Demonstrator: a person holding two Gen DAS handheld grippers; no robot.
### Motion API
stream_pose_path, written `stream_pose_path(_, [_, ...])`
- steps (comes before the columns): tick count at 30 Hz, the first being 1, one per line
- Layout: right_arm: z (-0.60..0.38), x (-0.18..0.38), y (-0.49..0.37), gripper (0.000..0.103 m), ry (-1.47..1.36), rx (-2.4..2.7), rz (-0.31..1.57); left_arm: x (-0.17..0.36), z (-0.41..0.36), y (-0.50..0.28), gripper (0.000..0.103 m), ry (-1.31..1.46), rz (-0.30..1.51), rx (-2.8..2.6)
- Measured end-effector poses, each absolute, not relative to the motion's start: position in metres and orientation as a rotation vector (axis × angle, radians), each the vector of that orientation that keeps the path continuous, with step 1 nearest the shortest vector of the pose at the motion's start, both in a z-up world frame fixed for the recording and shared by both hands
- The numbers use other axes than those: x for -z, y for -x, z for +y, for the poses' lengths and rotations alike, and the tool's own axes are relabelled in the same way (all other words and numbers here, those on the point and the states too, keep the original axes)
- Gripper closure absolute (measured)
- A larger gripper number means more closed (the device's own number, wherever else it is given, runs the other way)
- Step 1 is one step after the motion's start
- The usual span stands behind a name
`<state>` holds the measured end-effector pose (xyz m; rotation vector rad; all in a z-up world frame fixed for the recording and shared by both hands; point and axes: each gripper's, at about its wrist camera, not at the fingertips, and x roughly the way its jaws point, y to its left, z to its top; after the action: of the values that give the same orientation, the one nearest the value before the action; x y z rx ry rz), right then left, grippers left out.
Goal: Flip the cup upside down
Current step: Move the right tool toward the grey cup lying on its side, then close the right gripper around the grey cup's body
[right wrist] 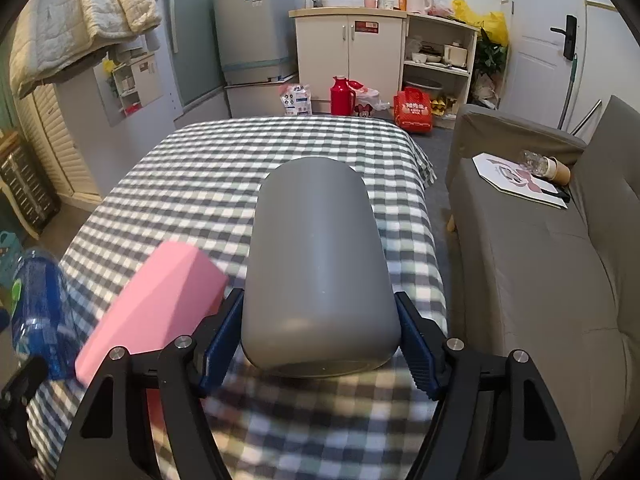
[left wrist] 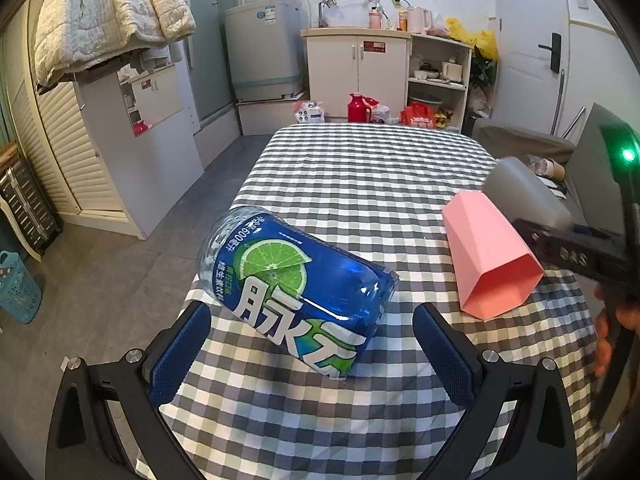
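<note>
Right tongs (right wrist: 320,336): clenched on the grey cup (right wrist: 316,264), blue pads pressing both its sides near the closer end.
Grey cup look: plain matte grey, smooth, rounded far end.
Grey cup axis: lying, long axis pointing away from the tongs, above the checkered surface (right wrist: 192,160).
Left tongs (left wrist: 312,344): released, holding nothing.
Blue bottle (left wrist: 296,292): lying on the surface, just ahead of the left tongs.
Pink cup (left wrist: 488,256): on its side, beside the grey cup.
</note>
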<state>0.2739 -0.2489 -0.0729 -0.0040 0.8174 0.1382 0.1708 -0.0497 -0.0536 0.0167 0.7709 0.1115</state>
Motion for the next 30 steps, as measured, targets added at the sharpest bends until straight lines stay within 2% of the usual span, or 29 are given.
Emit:
stream_pose_path(9, [-0.249,0.071,-0.183,0.031,0.024,-0.06,0.865,0.039,-0.043,-0.141,0.0,-0.009,0.746,-0.103])
stream_pose_path(17, [-0.217,0.066,-0.1,0.031,-0.107,-0.063,0.937,0.012,-0.024,-0.096,0.0,0.016,0.689,-0.097])
stream_pose_path(30, [-0.153,0.072,-0.07,0.031,-0.092,-0.07,0.959,0.011,0.019,-0.063,0.0,0.038,0.694,-0.136])
